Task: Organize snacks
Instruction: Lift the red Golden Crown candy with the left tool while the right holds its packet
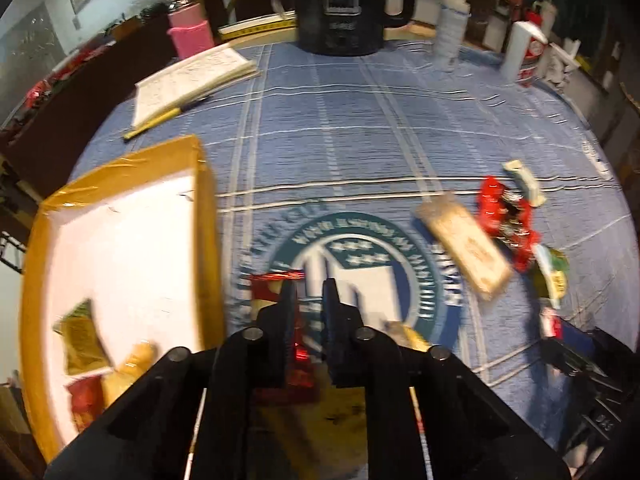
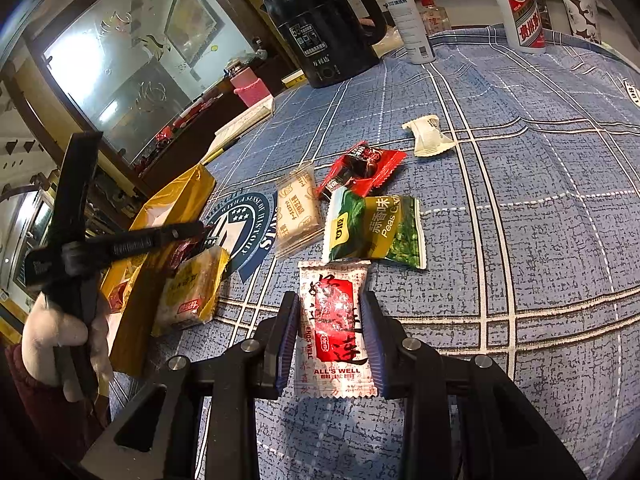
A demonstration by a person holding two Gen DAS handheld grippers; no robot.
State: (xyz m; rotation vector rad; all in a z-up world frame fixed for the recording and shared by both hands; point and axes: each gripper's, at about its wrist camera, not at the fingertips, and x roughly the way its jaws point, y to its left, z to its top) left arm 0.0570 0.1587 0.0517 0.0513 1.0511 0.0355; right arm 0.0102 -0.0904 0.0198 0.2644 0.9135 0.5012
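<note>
My left gripper (image 1: 310, 286) is shut on a red snack packet (image 1: 276, 292) and holds it just right of the yellow-rimmed box (image 1: 200, 208), which has several snacks (image 1: 82, 340) inside. My right gripper (image 2: 330, 300) is open, its fingers on either side of a white-and-red packet (image 2: 334, 328) lying on the blue cloth. Beyond it lie a green pea packet (image 2: 374, 226), a clear cracker packet (image 2: 298, 208), a red candy packet (image 2: 362, 170) and a white packet (image 2: 428, 136). A yellow cracker packet (image 2: 192, 292) lies beside the box (image 2: 176, 200).
A black kettle (image 2: 324, 28), a spray bottle (image 2: 408, 20), a white liquor bottle (image 2: 520, 8), a pink bottle (image 1: 190, 30) and a notebook with a pen (image 1: 188, 80) stand at the table's far side. The table edge curves close on the right.
</note>
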